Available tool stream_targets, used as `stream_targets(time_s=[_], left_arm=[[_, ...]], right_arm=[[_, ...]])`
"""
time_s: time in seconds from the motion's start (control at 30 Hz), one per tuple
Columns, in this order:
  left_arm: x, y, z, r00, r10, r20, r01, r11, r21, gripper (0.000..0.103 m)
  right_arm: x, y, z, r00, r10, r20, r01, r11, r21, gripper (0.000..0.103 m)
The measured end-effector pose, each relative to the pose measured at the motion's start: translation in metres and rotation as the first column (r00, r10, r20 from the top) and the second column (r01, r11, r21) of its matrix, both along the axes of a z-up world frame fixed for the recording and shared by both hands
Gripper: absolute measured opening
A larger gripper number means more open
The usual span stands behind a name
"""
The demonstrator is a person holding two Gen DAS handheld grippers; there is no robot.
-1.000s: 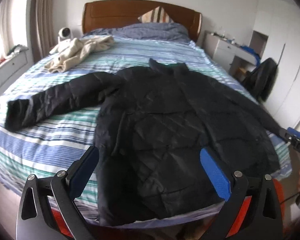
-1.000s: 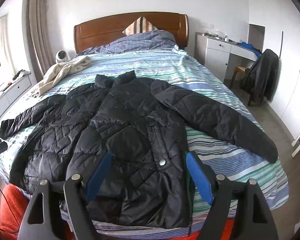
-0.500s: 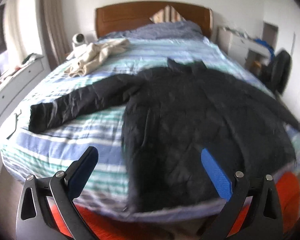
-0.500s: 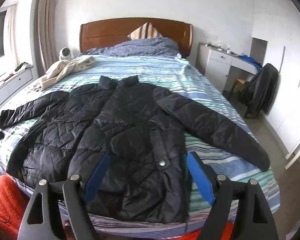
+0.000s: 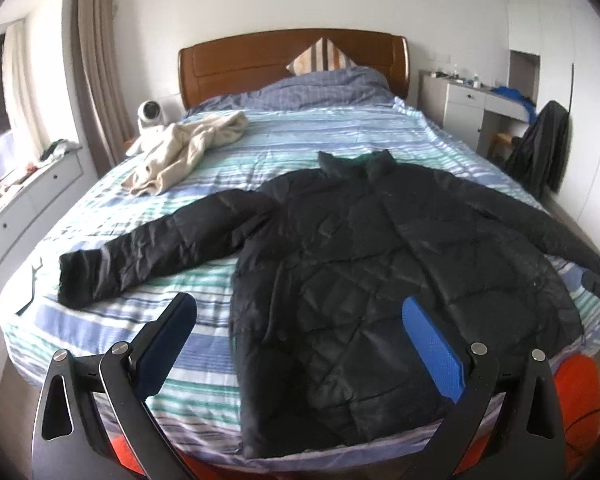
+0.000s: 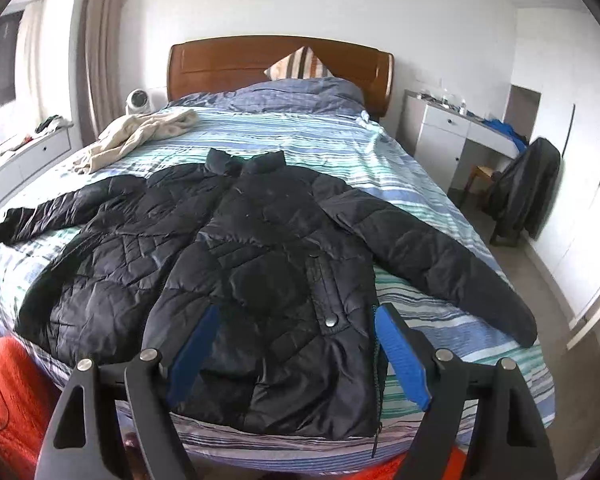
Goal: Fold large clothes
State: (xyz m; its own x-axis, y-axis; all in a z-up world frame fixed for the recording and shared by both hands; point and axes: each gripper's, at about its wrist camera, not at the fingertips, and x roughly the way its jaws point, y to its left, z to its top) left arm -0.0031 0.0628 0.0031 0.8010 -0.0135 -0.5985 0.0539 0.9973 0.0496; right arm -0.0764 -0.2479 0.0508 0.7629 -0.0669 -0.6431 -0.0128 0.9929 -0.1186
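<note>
Hovering nearest, at the foot of the bed: left hand-held gripper (image 5: 296, 342), blue pads wide apart, nothing between them; right hand-held gripper (image 6: 296, 350), likewise spread and empty, poised above the coat hem without touching.

Next out: black quilted jacket (image 6: 260, 248), task item, laid flat and face up on the striped bedspread (image 5: 300, 140), collar toward the headboard, hem at the near edge of the mattress. Sleeves spread to either side: left sleeve (image 5: 160, 248) angled toward the bed's left edge, right sleeve (image 6: 440, 264) reaching toward the right edge. Snap button (image 6: 331, 322) showing on the front placket.

Handling, judged: padded, soft, light for its bulk; shiny shell probably slippery and springy, so folds may creep open. Best holds judged to be a cuff or sleeve end, then hem corners, pinching through the full thickness.

Further back: cream garment (image 5: 184, 148) crumpled at the left, clear of the jacket. Farthest: wooden headboard (image 5: 292, 56).
</note>
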Motion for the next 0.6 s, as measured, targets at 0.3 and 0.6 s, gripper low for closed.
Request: stream_targets(time_s=[0.3,0.6], left_arm=[[0.006,0.012,-0.008,0.999,0.043,-0.027,-0.043,0.999,0.027,0.102],[0.009,0.027,-0.011,0.995,0.086,-0.057,-0.089,0.994,-0.058,0.102]], right_arm=[[0.005,0.002,-0.007,1.0,0.0,-0.026,0.001,1.0,0.022,0.082],[0.006,0.015,-0.006,0.999,0.037,-0.02,-0.037,0.999,0.001,0.082]])
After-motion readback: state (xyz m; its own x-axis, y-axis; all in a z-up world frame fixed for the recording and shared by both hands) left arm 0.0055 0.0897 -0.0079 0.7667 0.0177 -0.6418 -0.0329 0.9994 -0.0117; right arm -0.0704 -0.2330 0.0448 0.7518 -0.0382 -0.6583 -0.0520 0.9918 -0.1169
